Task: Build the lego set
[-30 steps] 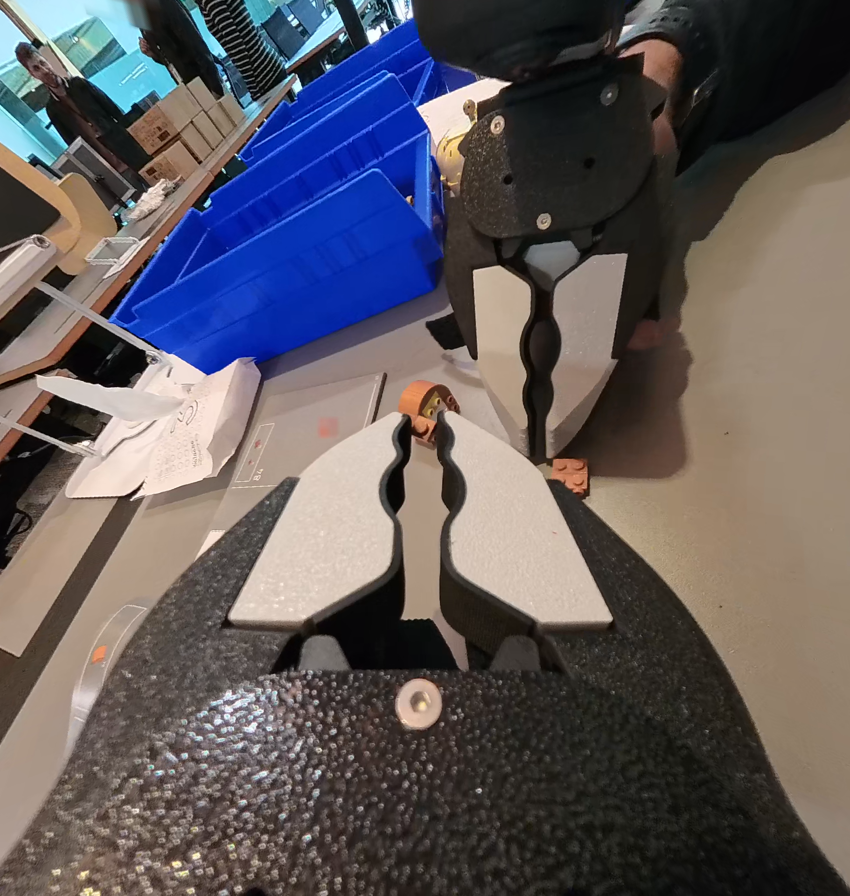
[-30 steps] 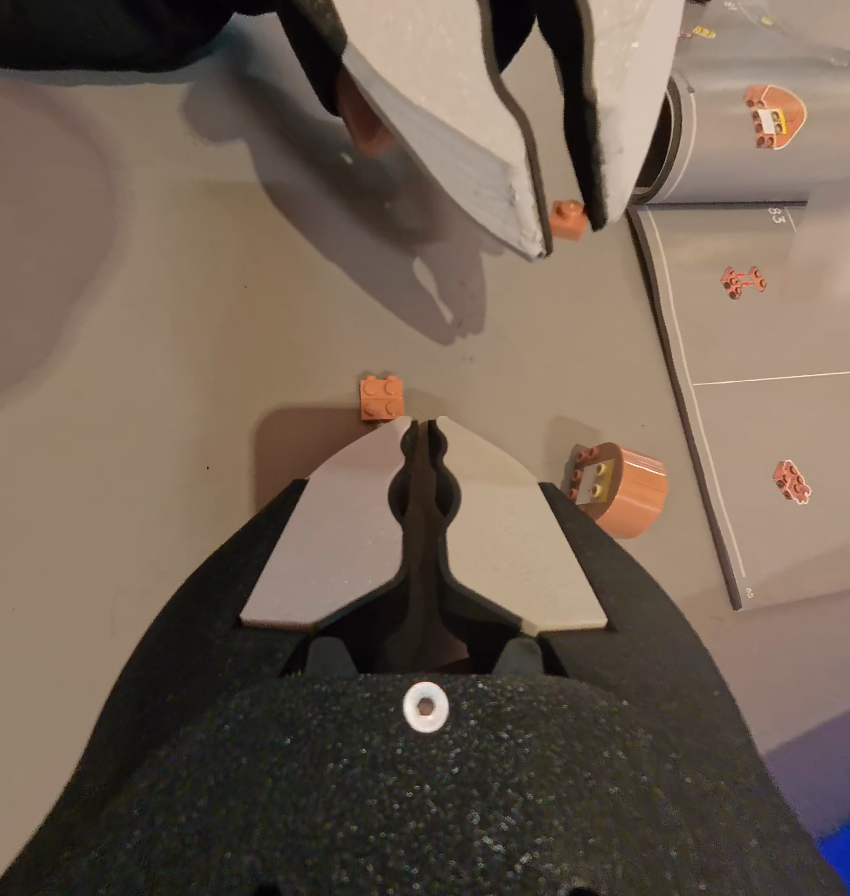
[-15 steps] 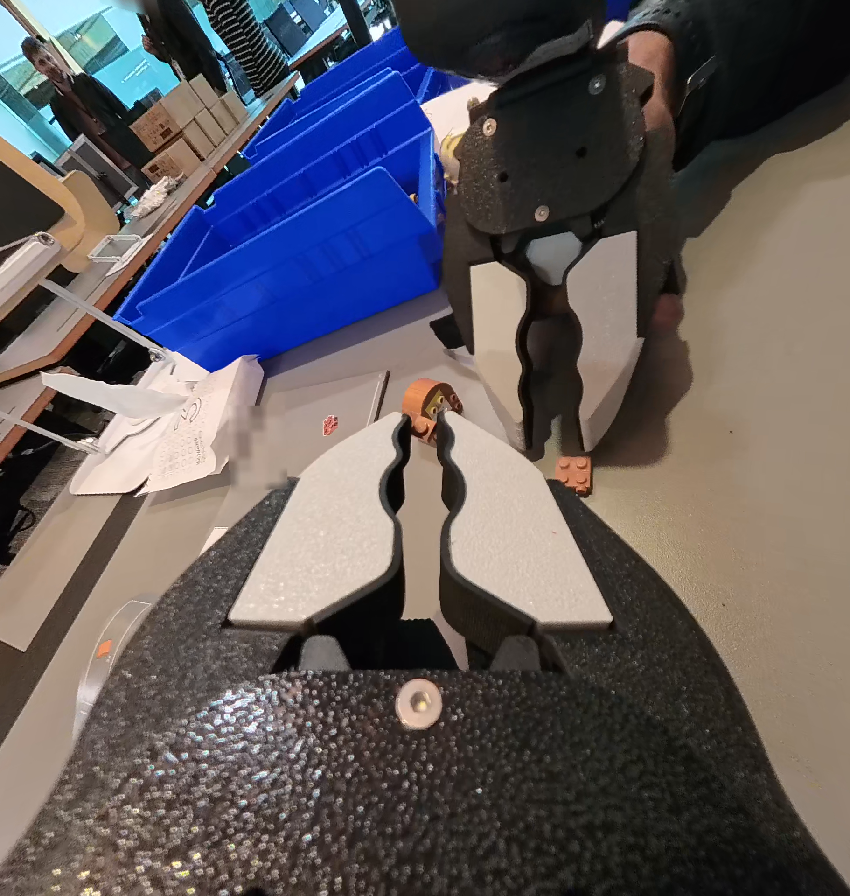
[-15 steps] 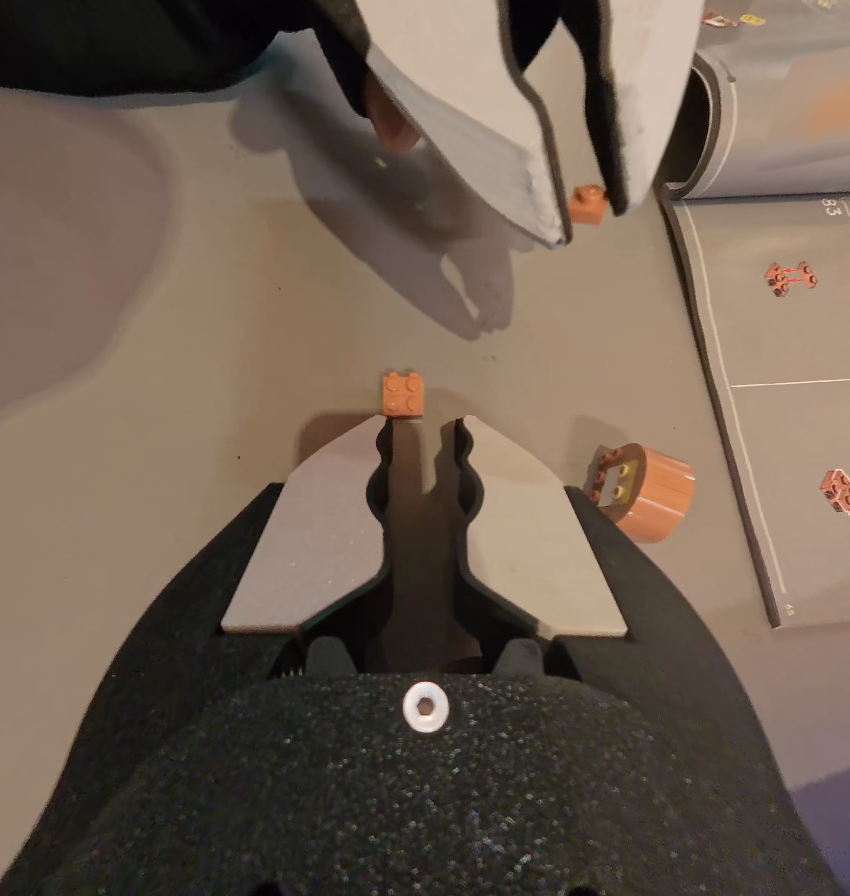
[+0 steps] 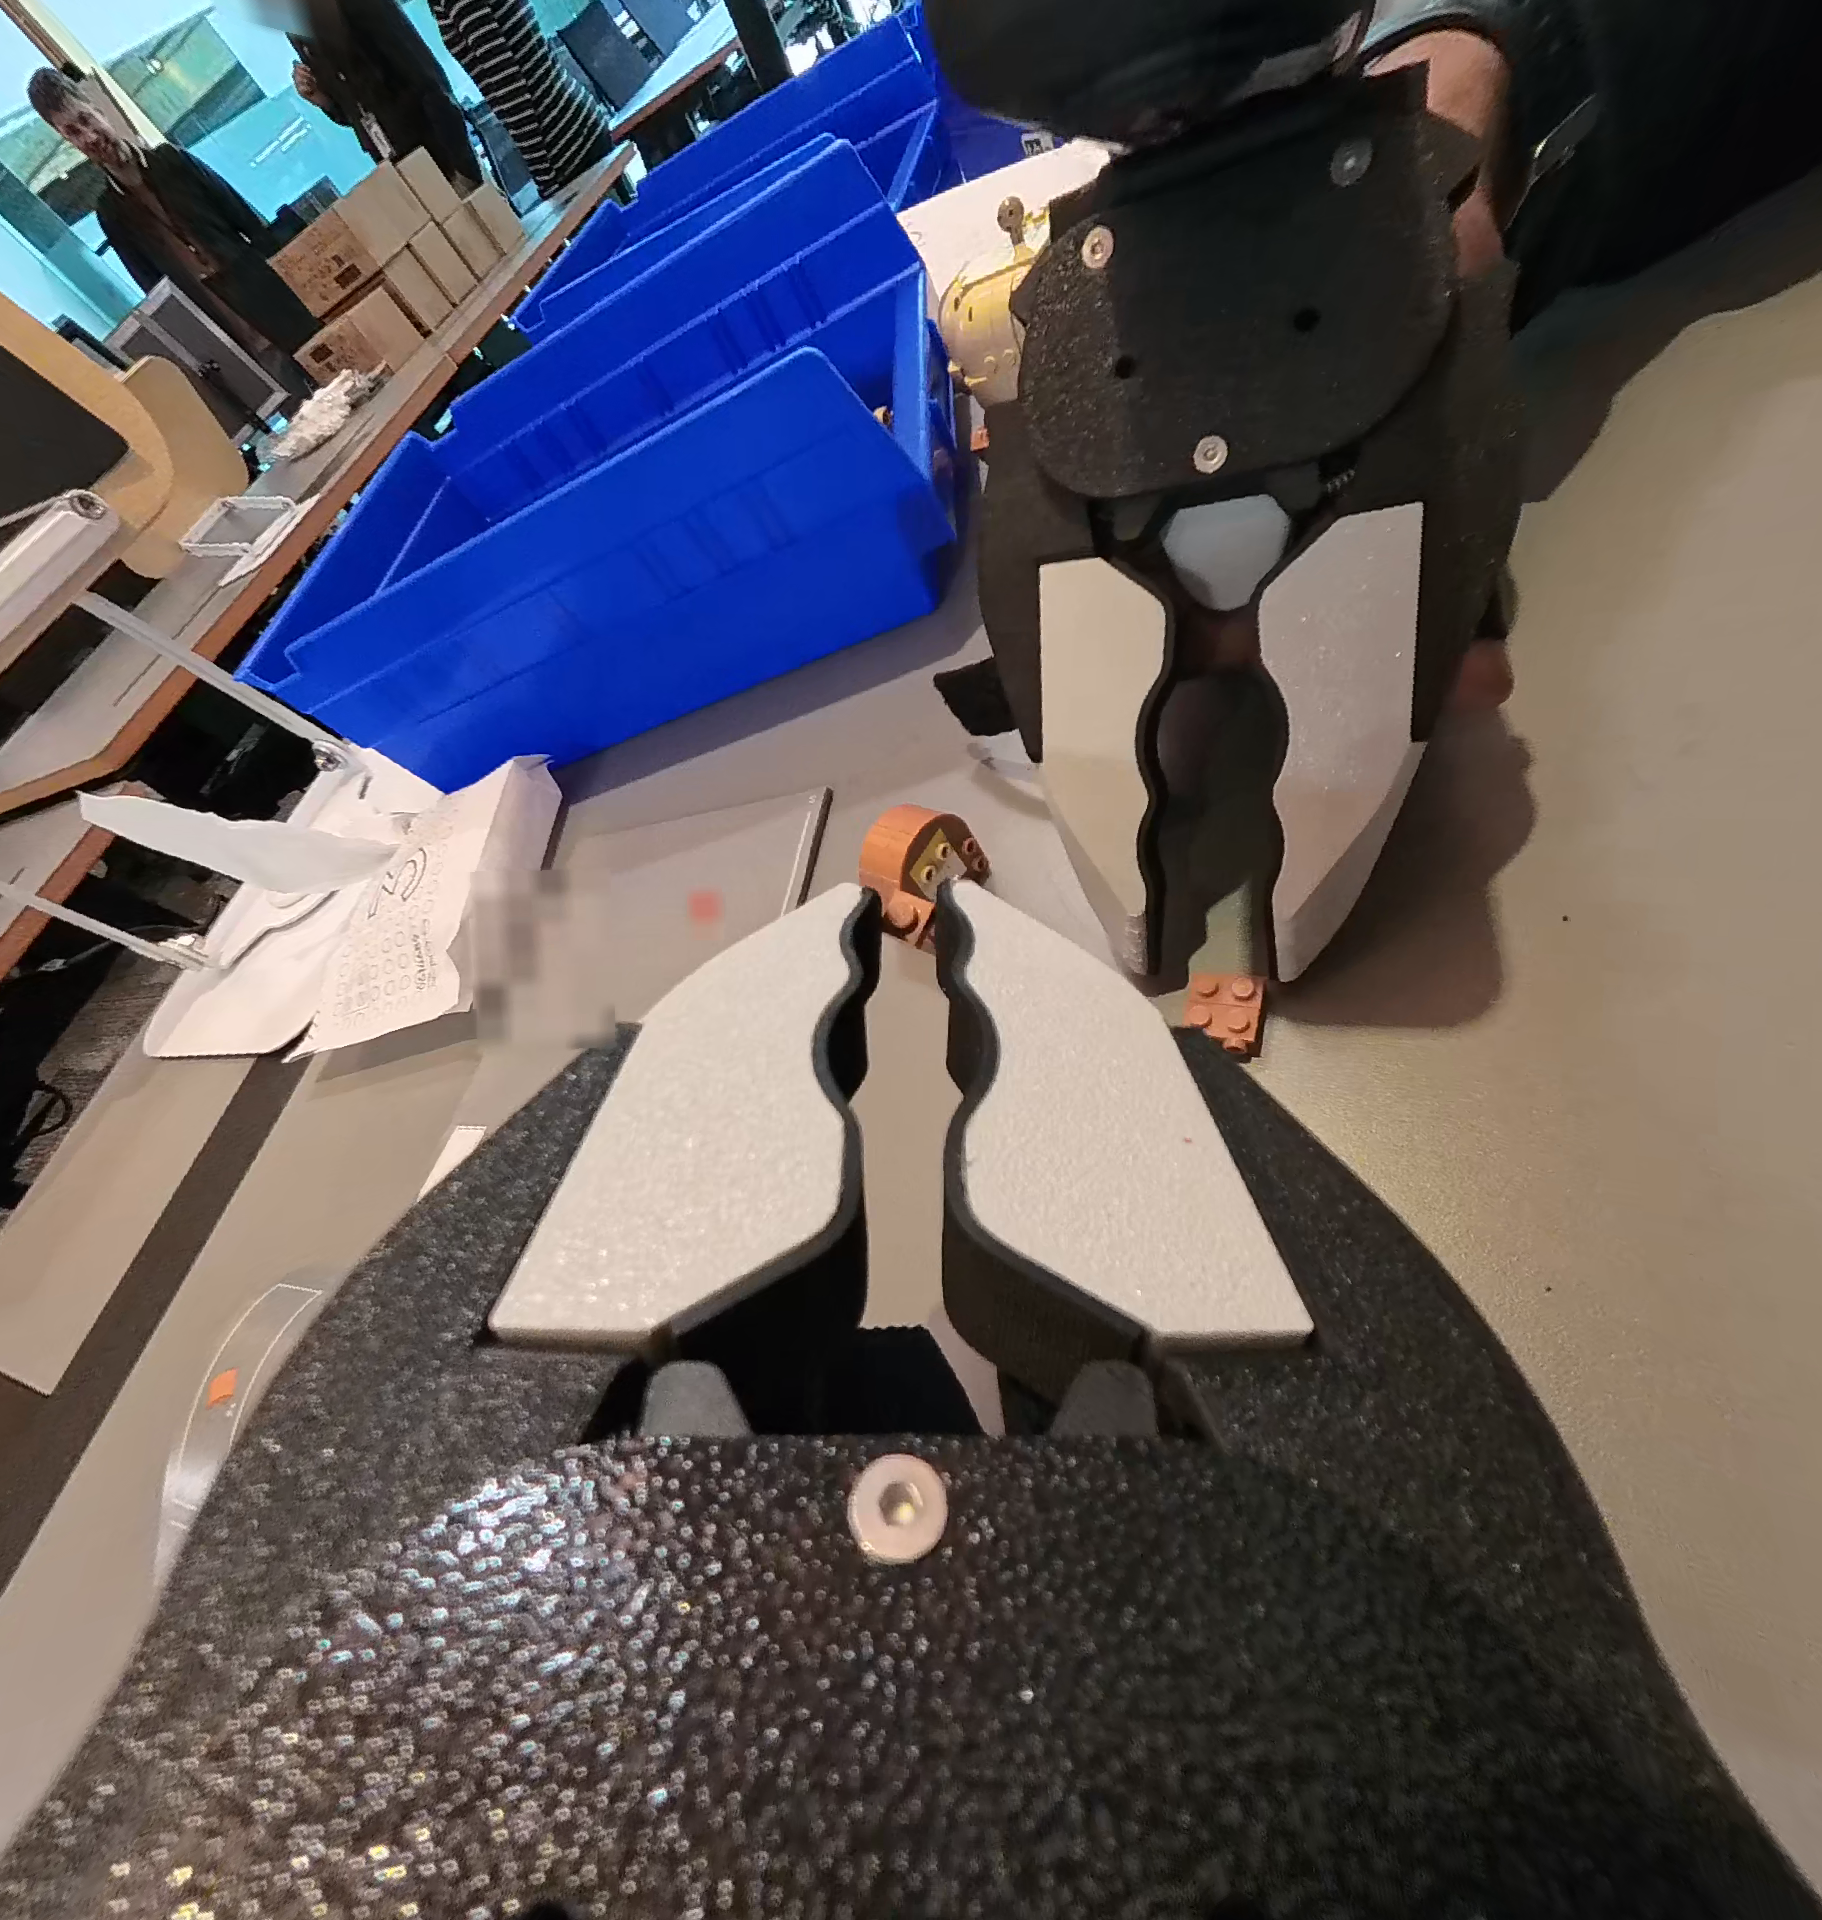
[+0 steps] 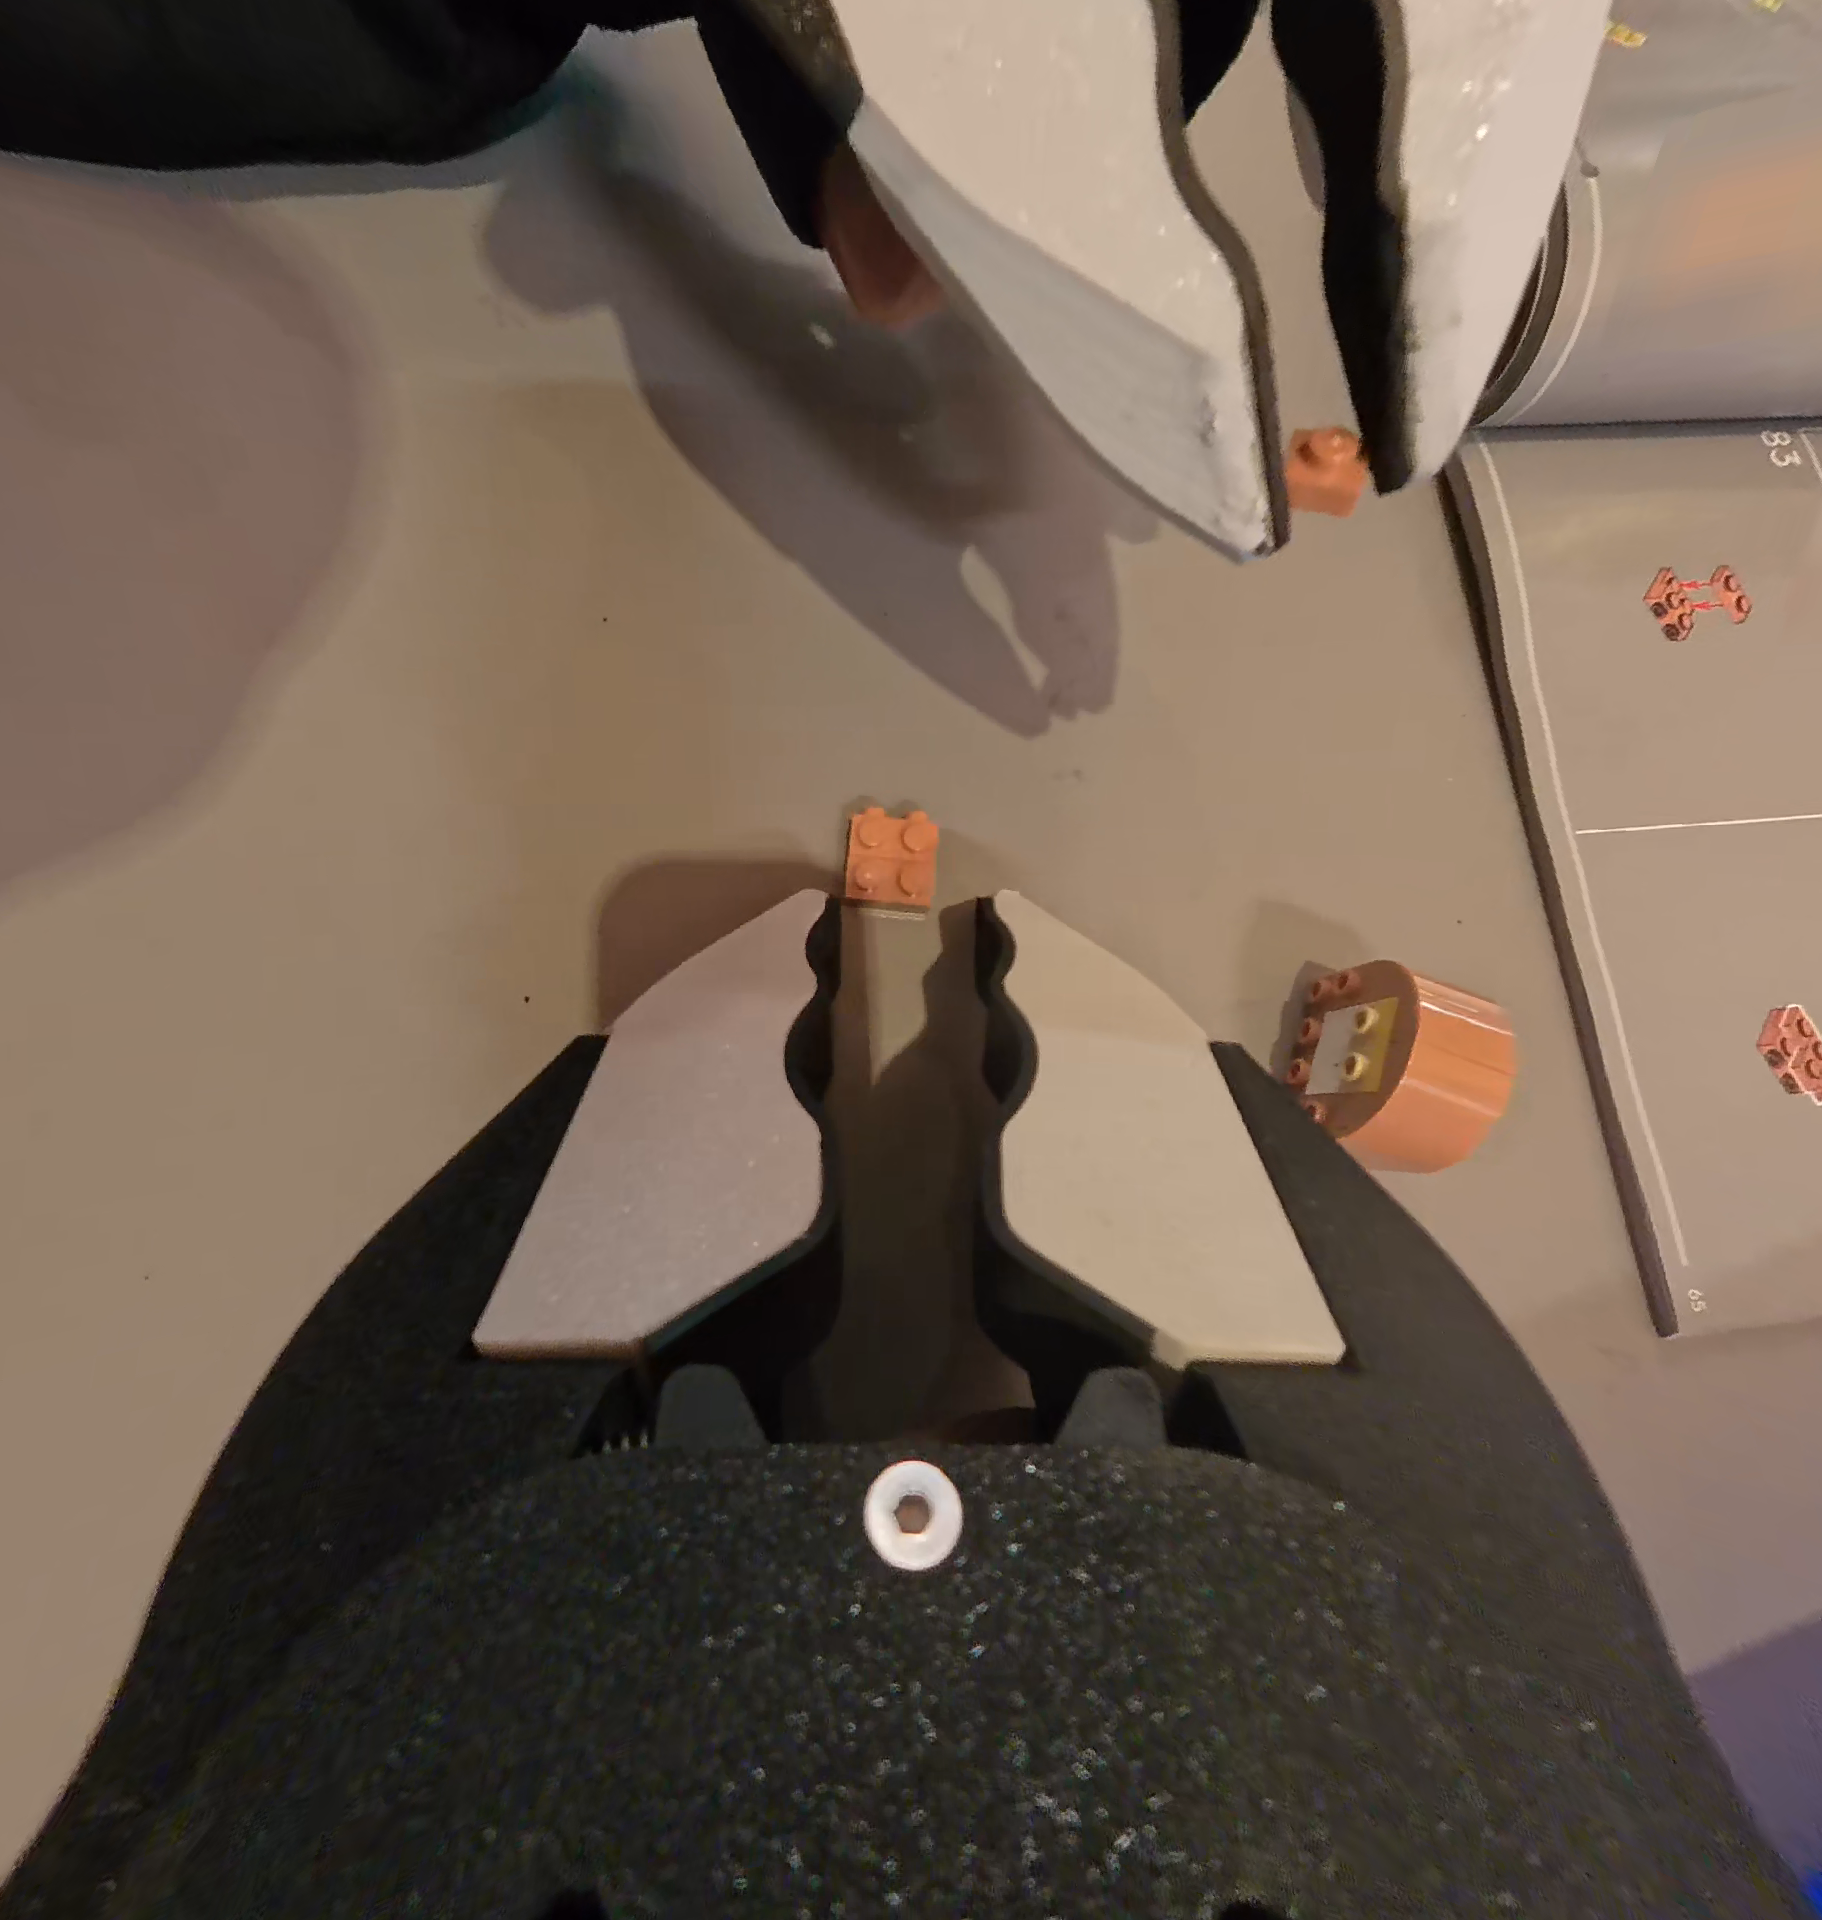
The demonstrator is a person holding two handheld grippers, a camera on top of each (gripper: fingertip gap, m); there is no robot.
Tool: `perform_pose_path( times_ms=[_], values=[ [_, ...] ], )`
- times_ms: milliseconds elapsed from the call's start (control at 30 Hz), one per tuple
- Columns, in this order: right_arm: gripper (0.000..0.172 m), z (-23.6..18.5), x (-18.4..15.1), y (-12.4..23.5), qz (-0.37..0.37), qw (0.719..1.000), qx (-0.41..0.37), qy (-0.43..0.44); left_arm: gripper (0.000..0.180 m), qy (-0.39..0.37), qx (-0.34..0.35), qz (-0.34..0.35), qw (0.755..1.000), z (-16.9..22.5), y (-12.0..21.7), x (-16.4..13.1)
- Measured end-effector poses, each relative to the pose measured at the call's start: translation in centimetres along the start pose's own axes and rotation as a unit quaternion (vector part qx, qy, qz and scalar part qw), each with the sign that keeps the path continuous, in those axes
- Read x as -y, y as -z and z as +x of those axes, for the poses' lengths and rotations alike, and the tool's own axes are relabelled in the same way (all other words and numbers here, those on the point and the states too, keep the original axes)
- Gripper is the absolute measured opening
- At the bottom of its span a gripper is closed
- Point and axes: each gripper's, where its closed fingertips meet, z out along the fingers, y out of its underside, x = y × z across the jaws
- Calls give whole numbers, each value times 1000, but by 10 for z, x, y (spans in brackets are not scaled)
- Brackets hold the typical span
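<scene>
A: What containers are on the desk [image 5: 1665,1039]?

B: A row of blue bins [image 5: 678,540] stands at the far left in the left wrist view. Their insides are mostly hidden by the walls; only a small orange-brown bit shows at the rim of the nearest one, and I cannot tell what it is. Cardboard boxes [image 5: 387,281] are stacked on another desk further back.

A: Any writing?

B: A grey printed booklet [image 6: 1717,883] lies open at the right in the right wrist view, with page numbers and small drawings of brown bricks. White printed paper bags [image 5: 294,935] lie crumpled in front of the bins.

A: And the left gripper [image 5: 902,904]?

B: Its fingers are clamped on a small single-stud brown brick [image 6: 1325,486], a pad on each side, held above the desk.

A: The right gripper [image 6: 902,904]?

B: Its fingers stand apart with nothing between them, tips down close to the desk. A brown four-stud plate [image 6: 891,857] lies flat just ahead of the tips, nearer the left finger.

A: Anything else close by?

B: A round brown assembly [image 6: 1406,1070] lies on its side beside the right gripper, between it and the booklet, showing a grey-and-yellow inset with studs.
</scene>
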Motion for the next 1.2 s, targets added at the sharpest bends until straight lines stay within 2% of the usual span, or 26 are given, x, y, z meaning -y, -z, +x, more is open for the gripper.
perform_pose_path(
  times_ms=[400, 733, 900, 1033, 1200],
  values=[
    [23, -2, 4, -4, -2, 1000, -5, -8, 9, 4, -48, -32, 998, 15, -3, -10],
    [22, 4, 5, -5, 6, 1000, -11, -8, 9, 1, -54, -37, 998, 18, -4, -11],
    [32, 9, 1, 1, 7, 999, -30, -26, 9, 3, -40, -34, 999, 14, -4, -10],
    [23, 10, -6, 4, -9, 999, -44, -9, 10, 4, -41, -36, 998, 13, -3, -11],
    [23, 18, -5, 3, -4, 998, -59, -16, 10, 4, -49, -41, 998, 16, -5, -13]
  ],
)
